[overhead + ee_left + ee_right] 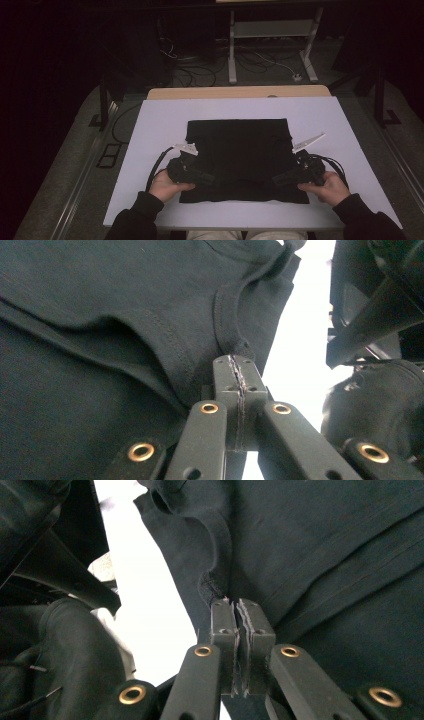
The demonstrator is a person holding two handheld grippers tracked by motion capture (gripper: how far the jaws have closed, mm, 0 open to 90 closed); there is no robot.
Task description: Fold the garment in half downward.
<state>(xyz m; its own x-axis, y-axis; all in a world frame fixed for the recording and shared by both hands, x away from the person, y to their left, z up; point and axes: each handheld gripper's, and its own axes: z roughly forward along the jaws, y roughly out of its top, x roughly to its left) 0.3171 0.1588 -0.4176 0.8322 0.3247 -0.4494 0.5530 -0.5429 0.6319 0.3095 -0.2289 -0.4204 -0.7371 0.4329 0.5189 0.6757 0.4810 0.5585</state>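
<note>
A black garment (245,150) lies folded in a rough square on the white board (150,145). My left gripper (211,178) lies low over the garment's near left part, its jaws pressed together on a hemmed edge of the cloth (225,315). In the left gripper view the closed tips (237,365) pinch a small bunch of fabric. My right gripper (276,180) mirrors it at the near right. Its jaws (239,611) are shut on a seamed fold of the same garment (320,545). A hand in a dark sleeve holds each tool.
The board rests on a wooden table (240,92) whose far edge shows behind it. Beyond it, cables (200,70) lie on the dark floor under a white metal frame (272,30). Bare white board runs on both sides of the garment.
</note>
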